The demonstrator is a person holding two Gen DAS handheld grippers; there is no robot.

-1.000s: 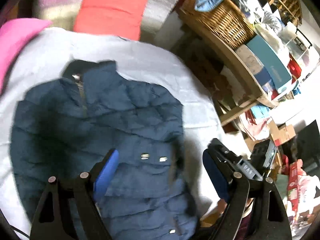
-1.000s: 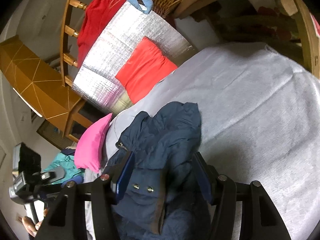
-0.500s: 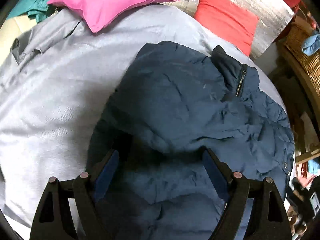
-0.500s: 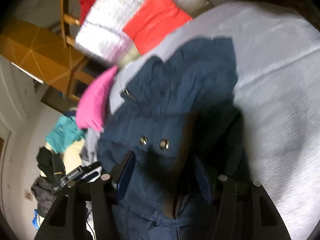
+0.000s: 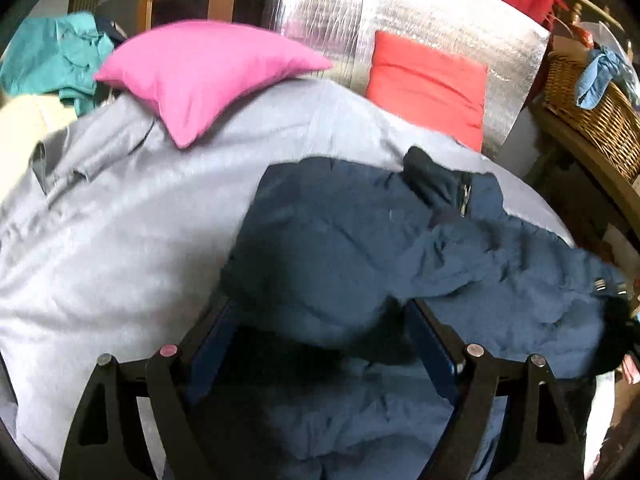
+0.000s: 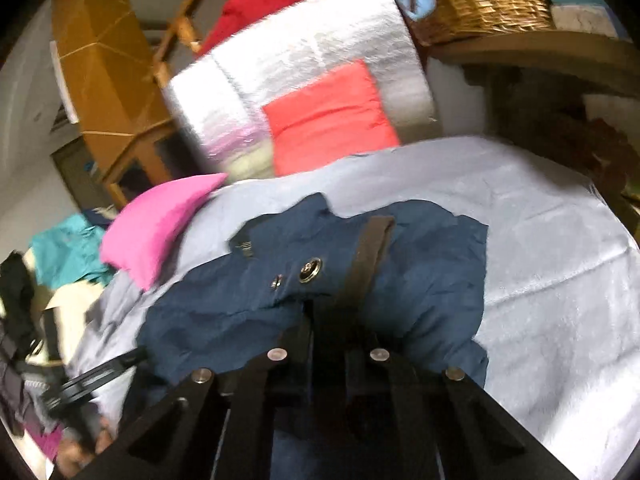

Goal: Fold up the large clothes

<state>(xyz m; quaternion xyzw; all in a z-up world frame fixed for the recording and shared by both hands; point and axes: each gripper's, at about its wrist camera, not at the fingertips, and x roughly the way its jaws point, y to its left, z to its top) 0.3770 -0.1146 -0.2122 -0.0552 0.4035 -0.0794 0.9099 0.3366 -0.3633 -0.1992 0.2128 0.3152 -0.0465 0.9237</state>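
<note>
A: Jacket (image 5: 400, 248) first: where is it?

B: The navy puffy jacket lies spread on the grey sheet (image 5: 120, 240) of the bed, collar toward one o'clock in the left view, with a pink pillow (image 5: 208, 68) at eleven and a red cushion (image 5: 428, 80) at one beyond it.

A: And the left gripper (image 5: 320, 340)?

B: At six o'clock, jaws wide apart, straddling a rumpled bulge of the jacket's left side. The pads don't seem to press it, so nothing is held.

A: The right gripper (image 6: 328, 320)?

B: Its jaws have just been closing and now stand together, pinched on the jacket's front edge below the snaps (image 6: 310, 270), beside the brown strip (image 6: 368, 256) at twelve.

A: So which step?

B: Taking hold for the first fold, I judge. Next the left jaws need to close on their side, then both edges lift together and carry across evenly.
</note>
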